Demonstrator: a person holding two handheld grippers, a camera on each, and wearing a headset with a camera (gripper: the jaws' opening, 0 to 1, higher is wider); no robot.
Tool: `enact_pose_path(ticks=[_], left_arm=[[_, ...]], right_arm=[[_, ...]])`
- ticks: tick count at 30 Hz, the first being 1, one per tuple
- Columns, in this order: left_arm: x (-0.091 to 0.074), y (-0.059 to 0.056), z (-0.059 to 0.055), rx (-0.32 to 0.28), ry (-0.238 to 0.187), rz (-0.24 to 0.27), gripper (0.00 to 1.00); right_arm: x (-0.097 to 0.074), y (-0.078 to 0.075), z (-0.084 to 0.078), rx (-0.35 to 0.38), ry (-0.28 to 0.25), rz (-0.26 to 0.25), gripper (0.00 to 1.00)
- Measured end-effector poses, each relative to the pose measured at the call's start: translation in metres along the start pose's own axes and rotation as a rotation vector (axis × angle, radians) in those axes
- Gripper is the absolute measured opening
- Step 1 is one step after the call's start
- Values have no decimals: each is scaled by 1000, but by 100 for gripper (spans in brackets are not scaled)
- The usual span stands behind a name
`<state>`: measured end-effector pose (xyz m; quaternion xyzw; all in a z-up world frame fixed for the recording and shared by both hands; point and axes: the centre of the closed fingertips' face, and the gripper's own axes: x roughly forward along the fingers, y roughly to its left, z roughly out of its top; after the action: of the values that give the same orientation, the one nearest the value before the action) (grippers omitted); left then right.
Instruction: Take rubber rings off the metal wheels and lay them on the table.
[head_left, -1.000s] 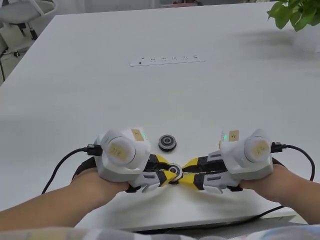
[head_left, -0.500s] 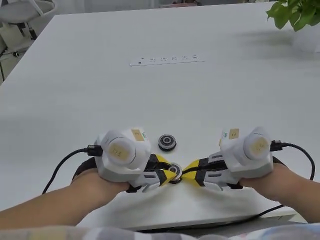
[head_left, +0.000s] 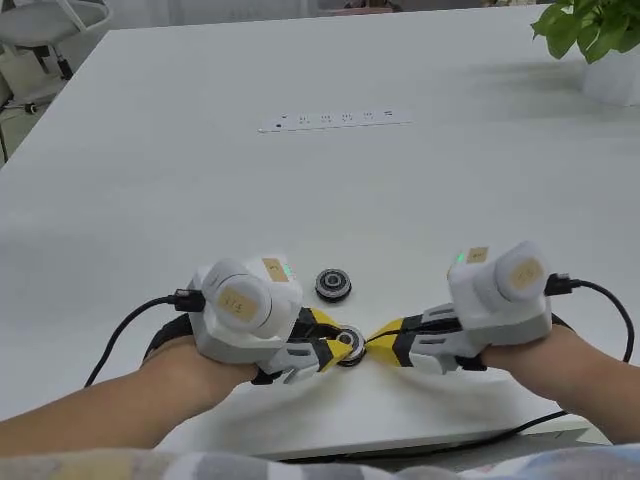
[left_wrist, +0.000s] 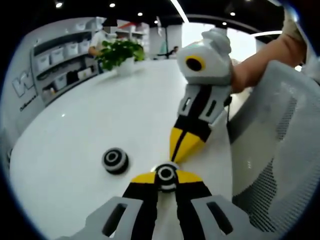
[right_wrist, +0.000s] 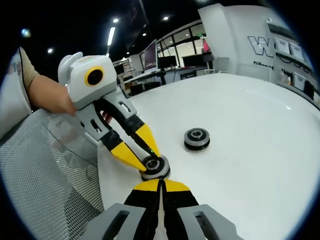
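While the white table (head_left: 180, 160) spreads toward a power strip (head_left: 335, 120), a white pot (head_left: 612, 78) holds a leafy plant (head_left: 585, 22) at its far right corner, and shelves of bins (left_wrist: 62, 55) line the room's wall. My left gripper (head_left: 338, 338) has its fingers clamped on 1 metal wheel (head_left: 349, 343) near the table's front edge; my right gripper (head_left: 372, 344), fingers pressed narrow together, touches that wheel's rim with its tips. A 2nd wheel (head_left: 334, 285) lies just beyond, apart from both.
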<state>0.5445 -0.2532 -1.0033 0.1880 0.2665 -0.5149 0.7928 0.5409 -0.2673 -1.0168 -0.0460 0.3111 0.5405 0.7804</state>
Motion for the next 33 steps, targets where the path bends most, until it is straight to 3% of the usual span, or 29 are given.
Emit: enact_pose_path(ticks=[2, 4, 8, 21, 33], left_arm=[[0, 0, 0, 0, 0, 1, 13], [0, 0, 0, 0, 0, 1, 13], [0, 0, 0, -2, -1, 4, 13], [1, 0, 1, -9, 5, 22, 13], [1, 0, 1, -15, 13, 34, 12]], right_arm=[[-1, 1, 2, 32, -14, 10, 0], [-4, 1, 11, 93, -66, 14, 0], [-4, 1, 7, 92, -43, 10, 0], [-4, -1, 11, 208, -84, 22, 0], [-2, 6, 17, 215, -98, 52, 0]])
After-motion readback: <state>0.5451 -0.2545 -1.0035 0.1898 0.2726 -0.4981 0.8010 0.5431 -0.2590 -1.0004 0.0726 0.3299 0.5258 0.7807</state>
